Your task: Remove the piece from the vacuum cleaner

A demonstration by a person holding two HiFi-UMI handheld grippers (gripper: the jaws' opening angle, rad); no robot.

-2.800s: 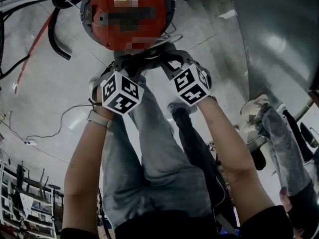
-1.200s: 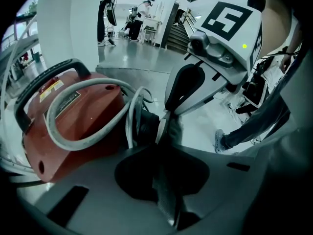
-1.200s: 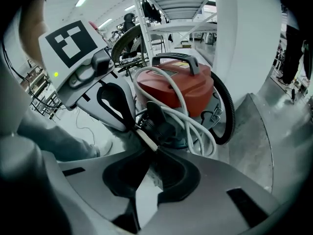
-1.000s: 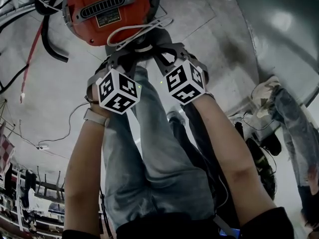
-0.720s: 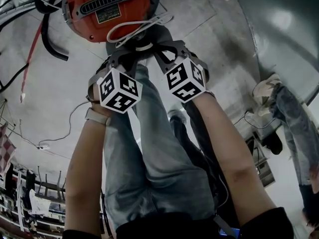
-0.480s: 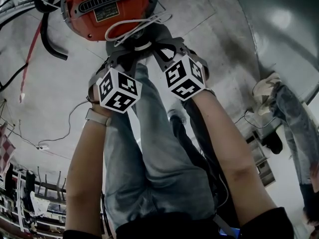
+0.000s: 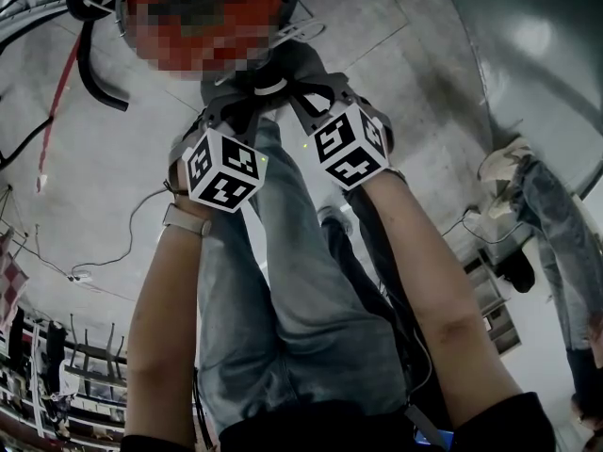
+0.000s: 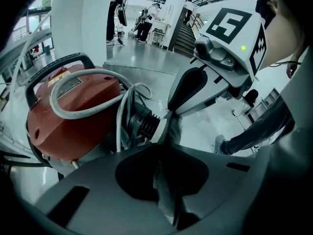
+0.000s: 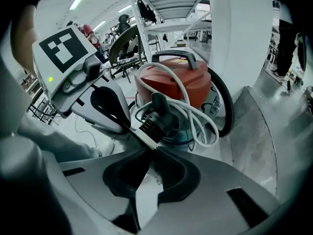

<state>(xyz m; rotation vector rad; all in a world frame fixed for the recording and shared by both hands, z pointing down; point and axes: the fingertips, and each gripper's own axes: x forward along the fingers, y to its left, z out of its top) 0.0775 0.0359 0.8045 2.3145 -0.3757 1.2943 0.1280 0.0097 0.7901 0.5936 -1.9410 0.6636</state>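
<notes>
A red vacuum cleaner [image 7: 203, 12] stands on the floor at the top of the head view, with a white cord [image 8: 93, 77] draped over it. From its near side juts a black ribbed connector piece [image 8: 143, 121] with a pale collar [image 9: 143, 139]. My left gripper [image 7: 254, 100] and right gripper [image 7: 287, 94] meet tip to tip at that collar, both shut on it from opposite sides. In the left gripper view the right gripper [image 8: 193, 89] comes in from the right; in the right gripper view the left gripper [image 9: 105, 106] comes in from the left.
A black corrugated hose [image 9: 227, 106] curves round the vacuum's right side. My own legs [image 7: 283, 281] are below the grippers. A metal panel [image 7: 528, 55] rises at the right, with another person's legs [image 7: 556, 234] beside it. A thin cable [image 7: 122, 243] lies on the floor at left.
Both grippers have stayed shut at the connector's collar. The vacuum has drifted slightly up in the head view; the grippers have barely shifted.
</notes>
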